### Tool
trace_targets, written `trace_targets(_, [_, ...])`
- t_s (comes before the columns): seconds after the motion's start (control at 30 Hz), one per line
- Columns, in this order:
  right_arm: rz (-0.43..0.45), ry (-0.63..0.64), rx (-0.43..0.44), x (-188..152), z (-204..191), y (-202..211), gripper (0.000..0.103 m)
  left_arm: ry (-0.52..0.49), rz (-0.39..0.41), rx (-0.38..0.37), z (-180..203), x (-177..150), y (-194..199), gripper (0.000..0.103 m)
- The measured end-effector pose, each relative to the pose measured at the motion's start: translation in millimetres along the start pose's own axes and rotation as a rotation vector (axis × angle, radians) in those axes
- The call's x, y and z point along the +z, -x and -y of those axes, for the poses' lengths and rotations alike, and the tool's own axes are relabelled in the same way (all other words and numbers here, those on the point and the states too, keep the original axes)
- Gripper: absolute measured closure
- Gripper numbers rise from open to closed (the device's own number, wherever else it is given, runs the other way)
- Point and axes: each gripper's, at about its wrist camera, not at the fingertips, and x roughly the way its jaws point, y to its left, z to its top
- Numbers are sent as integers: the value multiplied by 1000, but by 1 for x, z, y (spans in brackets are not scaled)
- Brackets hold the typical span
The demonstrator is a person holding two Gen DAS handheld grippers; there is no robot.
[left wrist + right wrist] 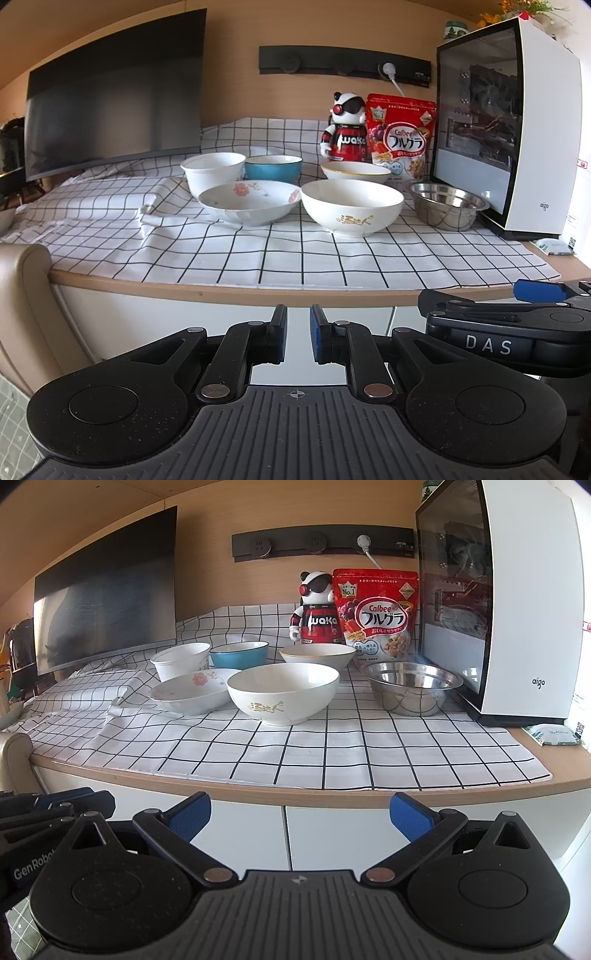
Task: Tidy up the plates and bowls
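The left gripper (pixel 297 334) is hovering before the bench (pixel 258 291), jaws nearly closed on nothing. Six bowls are sitting on the checked cloth (pixel 295 258): the lettered white bowl (pixel 352 206) beside the floral dish (pixel 249 201) and steel bowl (pixel 447 205).

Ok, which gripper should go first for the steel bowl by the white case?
Right, probably. The right gripper is wide open and the shiny steel bowl lies on its side; the left gripper is nearly closed, facing the white gold-lettered bowl.

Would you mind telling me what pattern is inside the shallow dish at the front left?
Pink-red flowers on white inside the shallow dish, clearest in the left wrist view.
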Motion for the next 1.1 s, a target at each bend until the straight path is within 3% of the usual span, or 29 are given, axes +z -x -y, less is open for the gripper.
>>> trace_targets(1.1, [-18,2,-4,-5,-1,1,0,10,2,5,-1,-1,3,87])
